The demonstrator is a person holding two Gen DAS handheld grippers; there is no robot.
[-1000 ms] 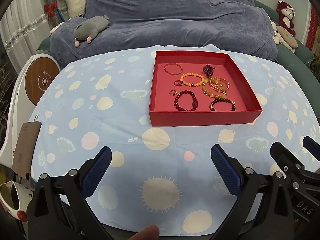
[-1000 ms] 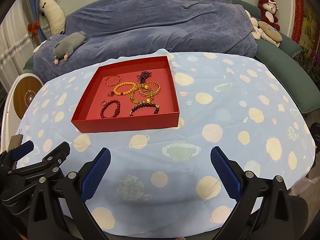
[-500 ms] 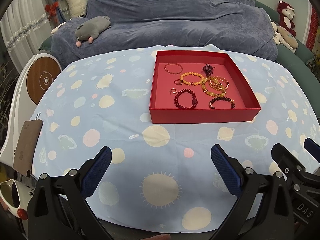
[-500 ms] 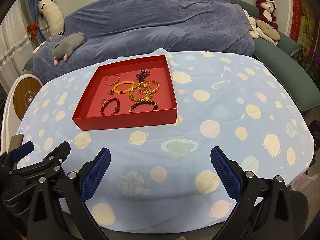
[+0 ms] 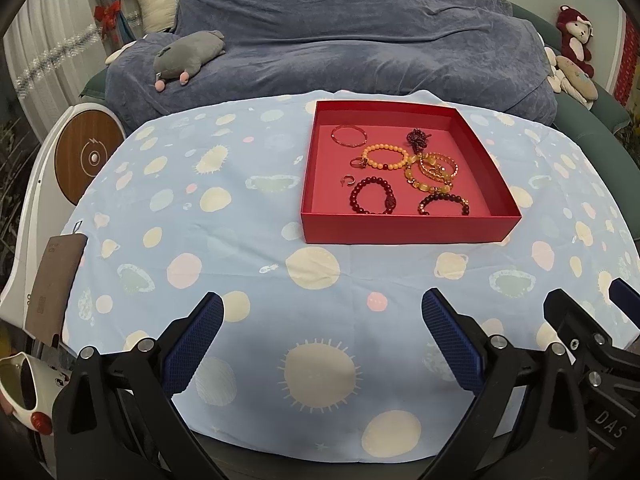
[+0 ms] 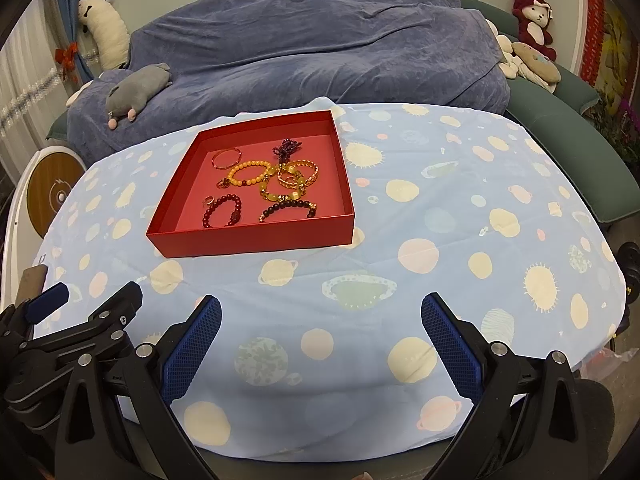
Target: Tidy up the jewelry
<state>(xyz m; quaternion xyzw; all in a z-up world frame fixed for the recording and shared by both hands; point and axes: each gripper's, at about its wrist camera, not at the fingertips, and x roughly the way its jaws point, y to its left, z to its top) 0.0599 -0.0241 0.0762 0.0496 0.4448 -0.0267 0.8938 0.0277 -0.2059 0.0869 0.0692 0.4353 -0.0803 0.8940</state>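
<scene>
Compared with half a second back, both cameras sit slightly farther from the red box (image 5: 408, 224): it appears a little smaller and higher in each view, and more of the near edge of the cloth shows under the tongs. Nothing in the box has shifted.

Left tongs (image 5: 322, 344): jaws wide apart, nothing between them; blue cross-hatched pads on black arms with silver screws. The box lies ahead and a little right of them, well apart.

Right tongs (image 6: 320, 344): likewise spread wide, empty. The box lies ahead and to their left. The left tongs are seen at the lower left edge of this view (only partly in frame).

Box: shallow, square, matte red card with low straight walls, resting flat on the tablecloth (image 5: 224, 248), a thin pale-blue fabric printed with cream and pink planets and suns, lightly creased.

Contents, all loose on the box floor:
- thin gold bangle (image 5: 348, 135), far left corner
- bunched dark purple bead strand (image 5: 417, 138), far side
- yellow round-bead bracelet (image 5: 385, 157), centre
- tangle of gold chain and amber bead bracelets (image 5: 434, 174), touching the yellow one
- dark red bead bracelet (image 5: 373, 201), near side
- dark bead bracelet with gold ends (image 5: 444, 204), near right, an open arc
- two small rings (image 5: 347, 180) left of centre (detail too small to tell)

Behind the table: sofa under a blue plush throw (image 5: 360, 40), with a grey soft toy (image 5: 188, 56).
</scene>
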